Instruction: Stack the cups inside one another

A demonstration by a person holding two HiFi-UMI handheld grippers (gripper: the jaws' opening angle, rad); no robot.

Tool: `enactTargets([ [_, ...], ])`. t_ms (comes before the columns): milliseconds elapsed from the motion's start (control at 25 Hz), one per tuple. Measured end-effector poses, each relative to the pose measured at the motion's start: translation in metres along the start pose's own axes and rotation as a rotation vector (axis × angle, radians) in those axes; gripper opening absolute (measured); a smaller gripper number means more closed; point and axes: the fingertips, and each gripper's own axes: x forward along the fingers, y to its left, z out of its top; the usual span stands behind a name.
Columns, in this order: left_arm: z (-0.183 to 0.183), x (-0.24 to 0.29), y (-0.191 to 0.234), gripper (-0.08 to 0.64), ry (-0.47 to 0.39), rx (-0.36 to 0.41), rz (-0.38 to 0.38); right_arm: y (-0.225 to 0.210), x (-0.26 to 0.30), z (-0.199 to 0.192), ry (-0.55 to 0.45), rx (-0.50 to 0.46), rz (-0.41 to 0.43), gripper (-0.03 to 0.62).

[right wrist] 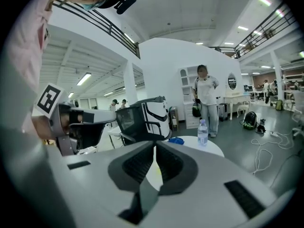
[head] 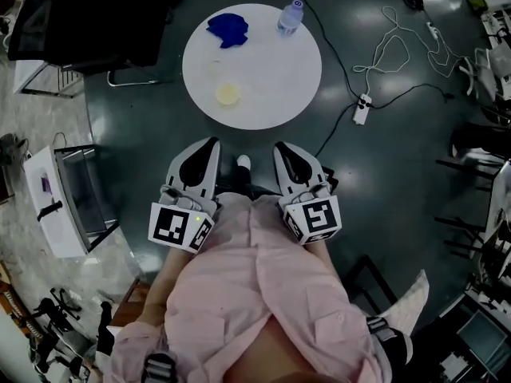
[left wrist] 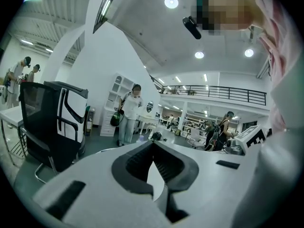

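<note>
The pale yellow plastic cup (head: 228, 94) sits on the round white counter (head: 271, 70), near its closer edge, with bare top all round it. Short of that counter, over the dark floor (head: 375, 174), hang the left hand-held gripper (head: 209, 144) and the right hand-held gripper (head: 281, 147), well apart from the cup, each with its jaws pressed together and empty. A crumpled blue cloth (head: 227, 29) and a clear water bottle (head: 290, 17) lie at the counter's far edge. A black office chair (head: 88, 22) stands left of the counter, and a white power strip (head: 361, 108) lies on the floor to its right.

Head view dim, vignetted; floor (head: 399, 182) shows soft glare. Gripper views bright under ceiling lamps (left wrist: 171, 2), heavy fisheye bending at edges, near foreground soft.
</note>
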Motion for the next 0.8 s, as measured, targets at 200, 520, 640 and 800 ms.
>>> enactTargets([
  [200,-0.003,0.008,-0.001,0.009,0.014,-0.007,0.010,-0.008,-0.005,-0.002,0.004,0.020,-0.023,0.035],
  [520,-0.004,0.013,0.001,0.009,0.026,-0.018,-0.008,-0.011,-0.003,-0.001,0.011,0.020,-0.041,0.035],
  [640,-0.004,0.016,0.005,0.009,0.032,-0.023,-0.020,-0.011,0.002,-0.001,0.015,0.021,-0.048,0.035],
  [800,-0.004,0.022,0.015,0.009,0.035,-0.041,-0.025,-0.011,0.010,-0.001,0.030,0.020,-0.058,0.035],
])
